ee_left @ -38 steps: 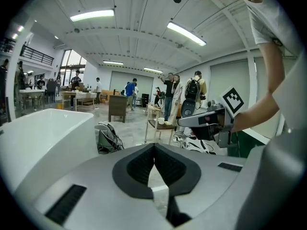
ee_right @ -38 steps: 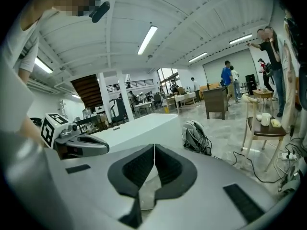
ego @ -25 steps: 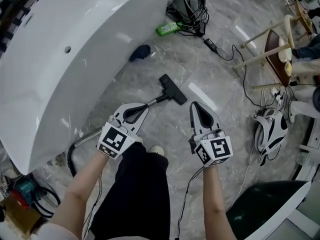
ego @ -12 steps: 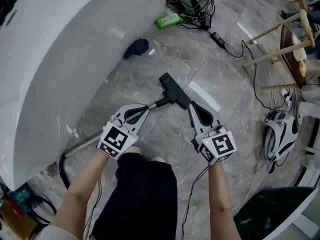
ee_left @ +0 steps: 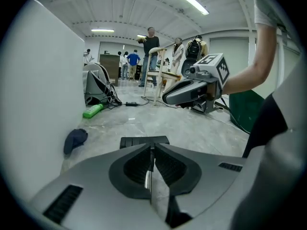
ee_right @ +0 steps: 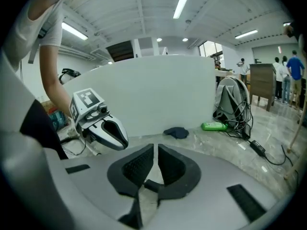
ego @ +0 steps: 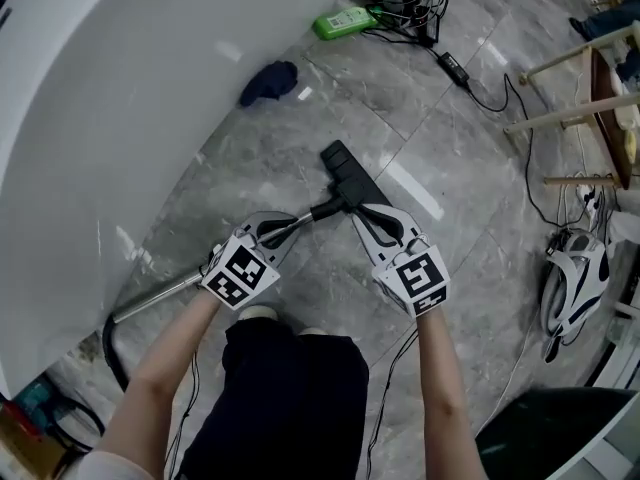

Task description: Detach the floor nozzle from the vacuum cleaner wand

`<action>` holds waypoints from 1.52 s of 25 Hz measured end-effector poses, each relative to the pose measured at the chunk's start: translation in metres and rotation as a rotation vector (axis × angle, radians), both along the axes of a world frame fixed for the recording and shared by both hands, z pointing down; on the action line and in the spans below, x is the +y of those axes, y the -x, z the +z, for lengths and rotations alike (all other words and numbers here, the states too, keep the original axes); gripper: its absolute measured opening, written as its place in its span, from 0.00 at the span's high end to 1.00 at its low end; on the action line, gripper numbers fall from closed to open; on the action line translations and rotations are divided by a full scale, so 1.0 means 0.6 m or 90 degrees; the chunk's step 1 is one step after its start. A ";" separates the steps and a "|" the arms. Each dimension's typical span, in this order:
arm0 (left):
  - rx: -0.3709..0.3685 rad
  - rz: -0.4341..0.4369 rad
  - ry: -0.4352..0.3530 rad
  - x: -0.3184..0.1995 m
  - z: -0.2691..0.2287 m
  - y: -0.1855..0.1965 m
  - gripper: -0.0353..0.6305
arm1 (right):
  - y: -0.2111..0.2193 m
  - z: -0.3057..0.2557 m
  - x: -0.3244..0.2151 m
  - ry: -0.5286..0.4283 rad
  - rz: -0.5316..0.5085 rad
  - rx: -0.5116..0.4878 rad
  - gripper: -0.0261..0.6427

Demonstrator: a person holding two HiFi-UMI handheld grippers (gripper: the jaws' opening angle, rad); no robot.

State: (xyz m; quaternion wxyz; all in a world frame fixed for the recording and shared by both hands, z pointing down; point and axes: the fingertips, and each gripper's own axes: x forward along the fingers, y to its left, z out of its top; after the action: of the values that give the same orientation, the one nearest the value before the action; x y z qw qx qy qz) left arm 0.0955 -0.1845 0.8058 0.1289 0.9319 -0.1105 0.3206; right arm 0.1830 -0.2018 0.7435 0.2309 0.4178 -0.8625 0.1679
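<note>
The floor nozzle [ego: 345, 174] lies flat on the floor [ego: 440, 148], just ahead of both tongs; its wand [ego: 160, 292] runs back toward the person's left; the left tongs [ego: 288, 224], pressed together and empty, hover along the wand; the right tongs [ego: 362, 210], likewise together and empty, sit nearer the nozzle's neck.

Black floor nozzle [ego: 347, 174], silver wand [ego: 160, 292], grey veined marble floor [ego: 450, 138], white tub [ego: 120, 88], navy cloth [ego: 268, 81]. The left hand-held gripper [ego: 292, 220] and right hand-held gripper [ego: 360, 209] are grey with black-and-white marker squares.
</note>
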 end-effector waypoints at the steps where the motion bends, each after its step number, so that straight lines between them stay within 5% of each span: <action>1: -0.005 0.008 0.008 0.000 0.020 -0.001 0.93 | 0.005 0.021 -0.001 0.003 -0.020 0.015 0.93; 5: -0.032 0.027 0.036 -0.001 0.107 0.000 0.89 | 0.026 0.103 -0.004 -0.007 -0.109 0.107 0.93; 7: -0.066 0.047 0.037 0.005 0.150 0.002 0.65 | 0.037 0.139 0.000 -0.018 -0.157 0.153 0.92; 9: -0.105 0.080 0.030 0.015 0.190 0.005 0.57 | 0.048 0.177 0.006 -0.012 -0.207 0.187 0.84; 12: -0.161 0.135 0.025 0.031 0.243 0.014 0.54 | 0.056 0.239 0.015 0.013 -0.291 0.265 0.68; 16: -0.223 0.181 0.037 0.049 0.301 0.020 0.54 | 0.052 0.310 0.027 0.028 -0.410 0.391 0.65; 20: -0.267 0.168 0.045 0.044 0.337 0.027 0.54 | 0.049 0.368 0.038 0.030 -0.520 0.504 0.65; 29: -0.324 0.206 0.026 0.044 0.365 0.027 0.57 | 0.040 0.430 0.025 0.010 -0.575 0.608 0.66; 38: -0.289 0.170 0.041 0.034 0.349 0.031 0.68 | 0.034 0.433 0.003 -0.022 -0.586 0.641 0.67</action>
State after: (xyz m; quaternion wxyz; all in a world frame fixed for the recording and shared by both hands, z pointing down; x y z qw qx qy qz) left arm 0.0772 -0.1640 1.0153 0.0870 0.8380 -0.0022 0.5387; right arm 0.1627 -0.1998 1.0034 0.6452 0.0392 -0.7423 -0.1764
